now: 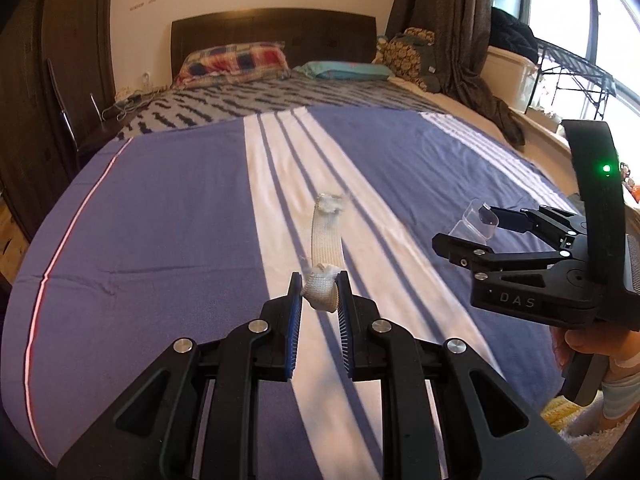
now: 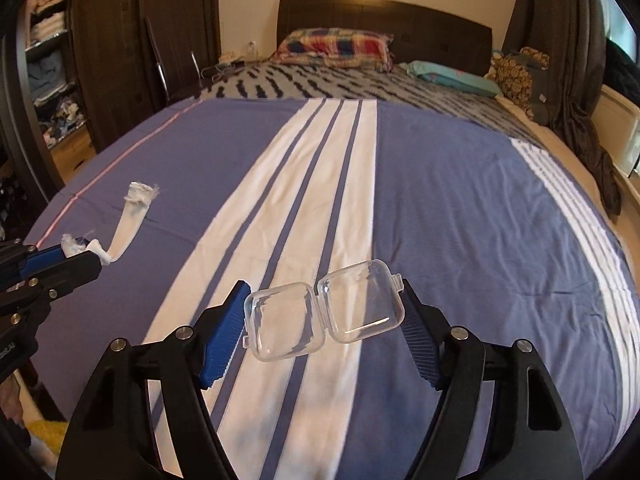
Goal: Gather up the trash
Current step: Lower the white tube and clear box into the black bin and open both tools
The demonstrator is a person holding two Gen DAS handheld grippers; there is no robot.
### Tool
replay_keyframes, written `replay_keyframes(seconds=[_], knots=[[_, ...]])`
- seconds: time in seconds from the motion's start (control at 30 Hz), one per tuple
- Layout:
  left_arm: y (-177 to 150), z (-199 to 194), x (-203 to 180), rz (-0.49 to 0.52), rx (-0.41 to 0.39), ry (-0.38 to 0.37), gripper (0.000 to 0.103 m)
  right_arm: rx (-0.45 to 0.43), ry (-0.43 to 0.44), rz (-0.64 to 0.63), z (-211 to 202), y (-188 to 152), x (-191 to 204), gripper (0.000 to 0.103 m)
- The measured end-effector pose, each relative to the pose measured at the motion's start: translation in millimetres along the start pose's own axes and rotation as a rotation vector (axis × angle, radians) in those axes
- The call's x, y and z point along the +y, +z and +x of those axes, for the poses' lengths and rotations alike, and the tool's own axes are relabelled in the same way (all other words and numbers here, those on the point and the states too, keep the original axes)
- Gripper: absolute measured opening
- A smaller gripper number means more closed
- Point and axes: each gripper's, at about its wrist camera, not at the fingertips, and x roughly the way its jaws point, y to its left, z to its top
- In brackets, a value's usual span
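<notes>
left wrist view: the left hand-held gripper (image 1: 319, 292) is nearly closed, pinching a frayed white fabric strip (image 1: 326, 240) above the striped bed (image 1: 160, 220). right wrist view: the right hand-held gripper (image 2: 324, 316), spread wide, clamps an opened clear plastic case (image 2: 324, 316) between its pads above the bed.

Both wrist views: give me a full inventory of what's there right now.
Frayed fabric strap: one, off-white, one end pinched in the left gripper.
Clear plastic hinged case: one, transparent, lying open, held between the right gripper's fingers.
Bedspread: one, blue with white stripes, covering the bed.
Pillows: plaid, teal, by the headboard.
Headboard: one, dark wood.
Curtain: dark, right of the bed.
Left gripper: shut on the strap.
Right gripper: shut on the case.
</notes>
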Motion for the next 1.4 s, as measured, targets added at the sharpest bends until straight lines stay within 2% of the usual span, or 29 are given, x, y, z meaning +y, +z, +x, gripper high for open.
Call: replay_keyframes(seconds=[0.33,0.7,1.03,1.2,1.4], knots=[[-21.3,-78.9,-47.2,0.043,-0.083,-0.047,0.016,-0.141,-0.008,0.031,-122.3,-37.5,-8.5,0.074],[-75.4,-134.4,-83.7,0.068,-0.115,-0.096,0.016,-0.205,0.016,0.041,-193.7,-100.4,-1.9,0.074],[-138.3,-151.0,-95.5,0.062,-0.082,-0.118,0.016,-0.172,0.056,0.056,-209.5,-163.7,8.4,0.074],[-177.5,-142.5,-96.7,0.044,-0.019,-0.131,0.016,-0.107,0.08,0.065,-198.7,-196.8,14.6,0.074],[-223.2,-115.1,-93.3,0.008,0.097,-0.139,0.016,0.004,0.093,0.082,-174.1,-238.0,17.3,0.074]])
